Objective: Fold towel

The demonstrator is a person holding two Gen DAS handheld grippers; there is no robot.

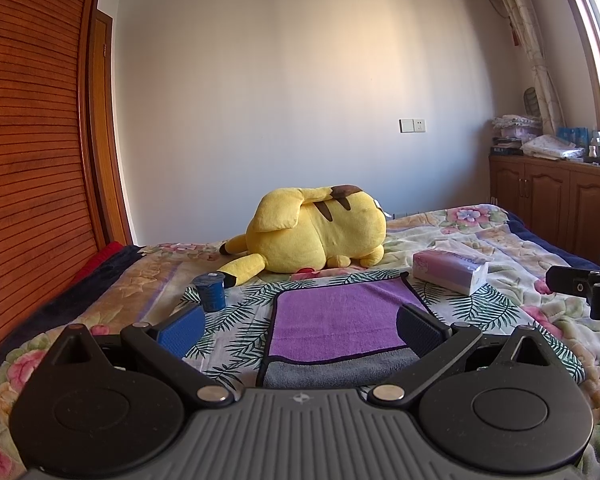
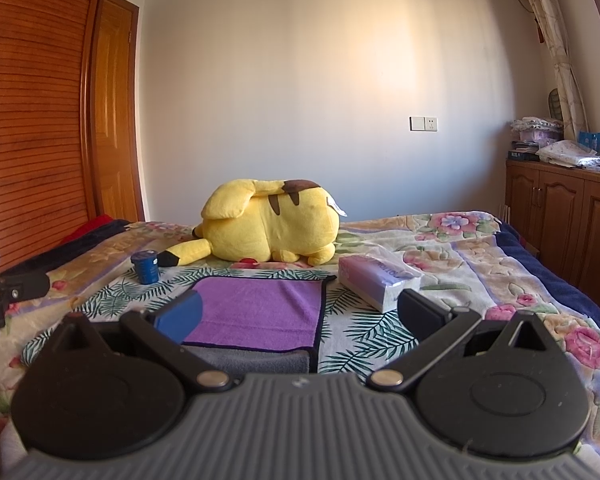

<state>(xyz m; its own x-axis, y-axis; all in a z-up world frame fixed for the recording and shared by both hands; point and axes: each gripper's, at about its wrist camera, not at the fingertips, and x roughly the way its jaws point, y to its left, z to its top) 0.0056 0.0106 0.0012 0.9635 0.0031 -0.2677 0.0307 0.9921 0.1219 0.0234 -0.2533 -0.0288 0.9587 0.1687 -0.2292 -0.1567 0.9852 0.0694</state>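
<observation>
Beyond both wide-open empty tongs, purple towel (image 1: 340, 316) between blue cup (image 1: 210, 291) and tissue pack (image 1: 450, 271).

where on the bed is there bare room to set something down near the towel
Free: the leaf-print cloth right of the towel, in front of the tissue pack; also the strip between the blue cup and the towel's left edge. Crowded: behind the towel, where the yellow plush lies close.

Towel (image 1: 340, 316): purple terry cloth, matt, grey underside. Plush toy (image 1: 316, 232): soft yellow fabric. Wardrobe (image 1: 28, 160): ribbed varnished wood. Tissue pack (image 1: 450, 272): glossy plastic wrap.
</observation>
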